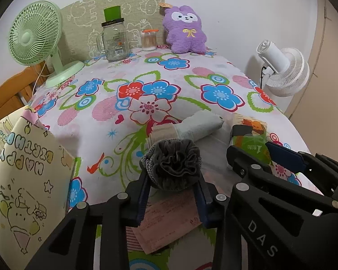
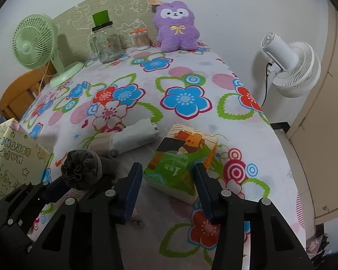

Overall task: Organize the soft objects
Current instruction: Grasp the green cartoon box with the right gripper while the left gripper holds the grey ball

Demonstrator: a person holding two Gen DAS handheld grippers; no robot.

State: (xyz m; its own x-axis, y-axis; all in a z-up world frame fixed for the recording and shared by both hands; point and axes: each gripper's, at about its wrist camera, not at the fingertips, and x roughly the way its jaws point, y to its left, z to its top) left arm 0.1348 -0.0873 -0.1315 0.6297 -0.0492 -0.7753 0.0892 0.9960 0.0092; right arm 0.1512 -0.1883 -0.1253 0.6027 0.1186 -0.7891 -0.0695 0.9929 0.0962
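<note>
My left gripper (image 1: 172, 199) is shut on a grey rolled sock bundle (image 1: 172, 164), held above the near part of the flowered table; it also shows in the right wrist view (image 2: 82, 168). My right gripper (image 2: 166, 191) is open, its jaws on either side of a green and orange tissue pack (image 2: 182, 159) without clamping it; the pack shows partly in the left wrist view (image 1: 251, 142). A pale grey rolled cloth with a beige band (image 1: 191, 127) lies mid-table, also in the right wrist view (image 2: 133, 138). A purple plush bunny (image 1: 186, 30) sits at the far edge.
A cream "Happy Birthday" gift bag (image 1: 27, 173) stands at the left edge. A pink paper packet (image 1: 169, 220) lies under my left gripper. A green fan (image 1: 37, 38), glass jar (image 1: 113, 41) and cotton swab box (image 1: 149, 40) stand at the back. A white fan (image 1: 284, 70) stands off-table, right.
</note>
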